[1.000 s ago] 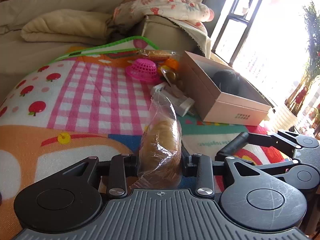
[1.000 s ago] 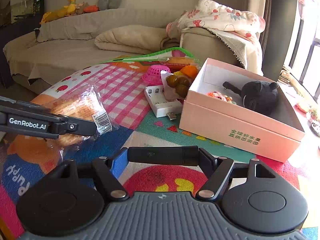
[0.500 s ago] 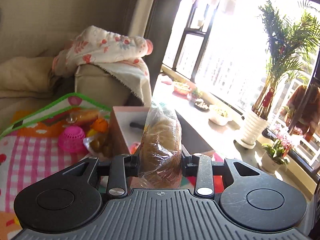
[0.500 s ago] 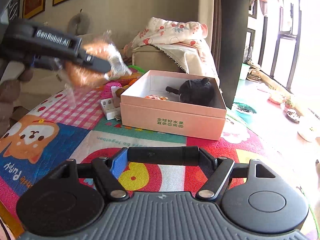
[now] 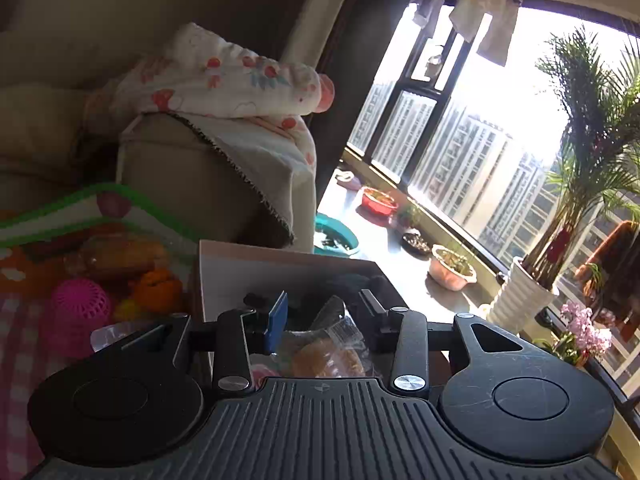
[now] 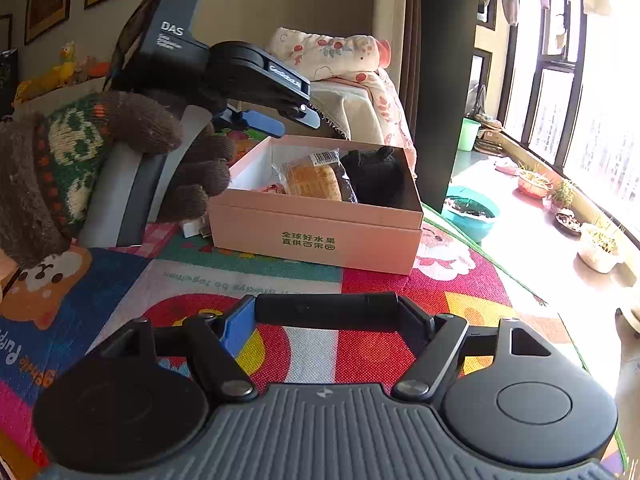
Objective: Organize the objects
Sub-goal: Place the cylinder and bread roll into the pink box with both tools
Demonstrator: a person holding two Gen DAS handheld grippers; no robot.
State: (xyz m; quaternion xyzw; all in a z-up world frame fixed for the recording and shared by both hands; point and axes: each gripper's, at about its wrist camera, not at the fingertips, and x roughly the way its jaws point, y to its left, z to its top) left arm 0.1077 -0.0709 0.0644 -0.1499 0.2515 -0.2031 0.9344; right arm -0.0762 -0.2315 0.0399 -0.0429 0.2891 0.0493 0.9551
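Note:
A bagged bread roll [image 6: 314, 178] lies inside the pink cardboard box [image 6: 316, 236], next to a black plush toy [image 6: 376, 176]. My left gripper [image 5: 324, 316] is open just above the box, and the roll [image 5: 326, 358] shows below and between its fingers, free of them. In the right wrist view the left gripper [image 6: 288, 120] hangs over the box's near left corner, held by a gloved hand. My right gripper [image 6: 326, 308] is shut on a black cylinder [image 6: 326, 307] low over the play mat, in front of the box.
Left of the box lie a pink mesh ball [image 5: 80, 306], an orange fruit [image 5: 158, 288], another bagged bread [image 5: 118, 254] and a white charger [image 6: 196, 228]. A sofa arm with a floral blanket [image 5: 224, 88] stands behind. Plant pots [image 6: 600, 246] line the window sill at right.
My left gripper carried the bagged roll from the mat up over the box, then opened; the roll now lies in the box. My right gripper stayed shut on the cylinder.

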